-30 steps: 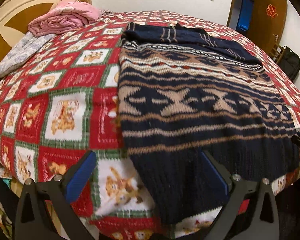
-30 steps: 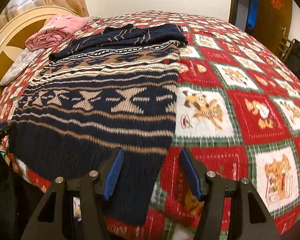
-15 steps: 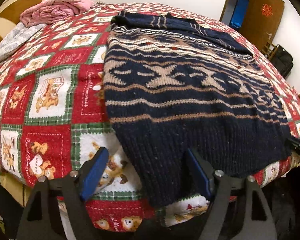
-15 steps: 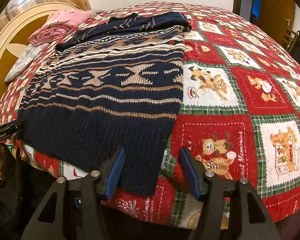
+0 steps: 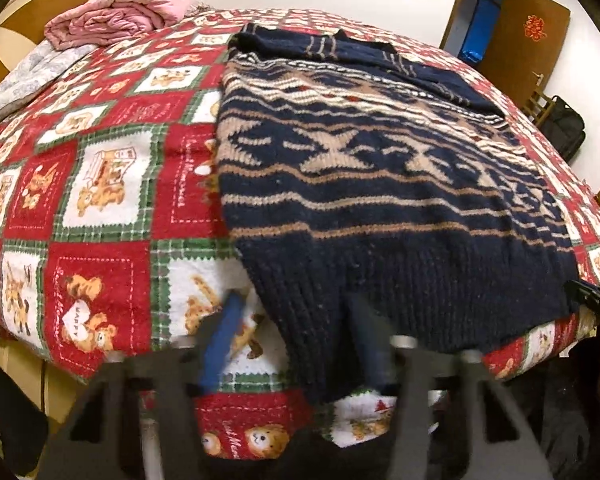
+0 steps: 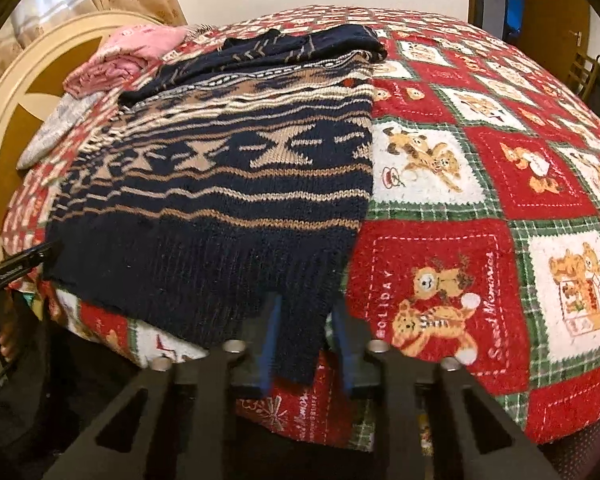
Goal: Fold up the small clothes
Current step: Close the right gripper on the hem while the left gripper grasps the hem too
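sweater: we see it flat on the bed quilt, hem at 6 o'clock.
left gripper: apart, straddling hem corner.
right gripper: apart, nearly pinching opposite corner.
step: we judge hem grasp.
next: close, carry hem toward 12 o'clock.

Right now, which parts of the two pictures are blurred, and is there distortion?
Left wrist view: the left gripper is smeared by motion blur, the sweater only slightly soft. Right wrist view: the right gripper is somewhat blurred, the sweater sharper. Both views: fisheye bulges the bed into a dome, corners dark.
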{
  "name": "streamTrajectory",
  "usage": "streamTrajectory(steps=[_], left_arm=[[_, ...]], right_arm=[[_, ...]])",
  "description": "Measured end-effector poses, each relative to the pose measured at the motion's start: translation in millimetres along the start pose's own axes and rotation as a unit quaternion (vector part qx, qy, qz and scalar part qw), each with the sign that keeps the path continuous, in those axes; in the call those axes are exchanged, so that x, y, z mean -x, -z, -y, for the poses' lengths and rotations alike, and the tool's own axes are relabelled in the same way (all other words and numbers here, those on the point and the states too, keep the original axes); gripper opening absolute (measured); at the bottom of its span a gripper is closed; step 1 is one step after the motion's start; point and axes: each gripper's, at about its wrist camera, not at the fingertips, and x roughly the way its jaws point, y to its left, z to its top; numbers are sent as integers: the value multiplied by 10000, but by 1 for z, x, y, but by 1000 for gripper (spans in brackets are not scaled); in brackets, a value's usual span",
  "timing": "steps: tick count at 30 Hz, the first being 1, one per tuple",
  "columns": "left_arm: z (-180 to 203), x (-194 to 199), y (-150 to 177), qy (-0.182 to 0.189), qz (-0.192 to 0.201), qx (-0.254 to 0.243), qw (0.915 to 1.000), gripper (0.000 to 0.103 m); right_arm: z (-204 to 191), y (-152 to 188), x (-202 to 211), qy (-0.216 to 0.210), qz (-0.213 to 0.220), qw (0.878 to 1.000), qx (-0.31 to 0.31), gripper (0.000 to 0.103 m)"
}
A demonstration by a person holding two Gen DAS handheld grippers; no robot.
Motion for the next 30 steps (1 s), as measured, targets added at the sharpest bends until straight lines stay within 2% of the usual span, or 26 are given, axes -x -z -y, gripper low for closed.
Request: streamTrajectory(steps=[2, 3, 7, 9, 10, 11, 12, 13, 16, 23, 27, 30], left_arm=[[1, 2, -1, 154, -23, 10, 9999, 28], [1, 2, -2, 183, -28, 36, 9998, 28], [-1, -2, -1, 237, -10, 164, 9996, 36], [-1, -3, -1, 310, -5, 173, 9994, 40], [-1, -2, -1, 310, 0, 156, 9994, 40], [0, -1, -1, 312, 15, 111, 9994, 33], [2, 0, -1, 257, 52, 22, 9997, 11], [1, 2, -2, 321, 105, -42, 9994, 12], [-8, 5, -7, 617, 139, 192, 9978, 11], [-14, 24, -19, 973, 453, 329, 9937, 11], [-12, 34, -25, 1093, 572, 237, 9921, 11], [-11, 34, -25, 1118, 572, 201, 9919, 11]], right_arm=[[-1, 0, -2, 20, -35, 10000, 10, 20], [-2, 1, -3, 0, -44, 10000, 20, 23], [0, 3, -8, -129, -34, 9999, -46, 31], [-2, 1, -4, -138, -13, 9999, -9, 31], [-1, 1, -1, -144, 24, 9999, -23, 20], [0, 0, 1, -172, 59, 9998, -22, 10], [2, -1, 4, -234, 90, 9997, -64, 10], [4, -2, 6, -289, 119, 9994, -115, 9], [6, -4, 15, -426, 313, 9985, -172, 8], [7, -11, 40, -713, 779, 9941, -260, 7], [7, -14, 44, -776, 748, 9940, -198, 7], [10, -11, 32, -880, 369, 9950, -278, 7]])
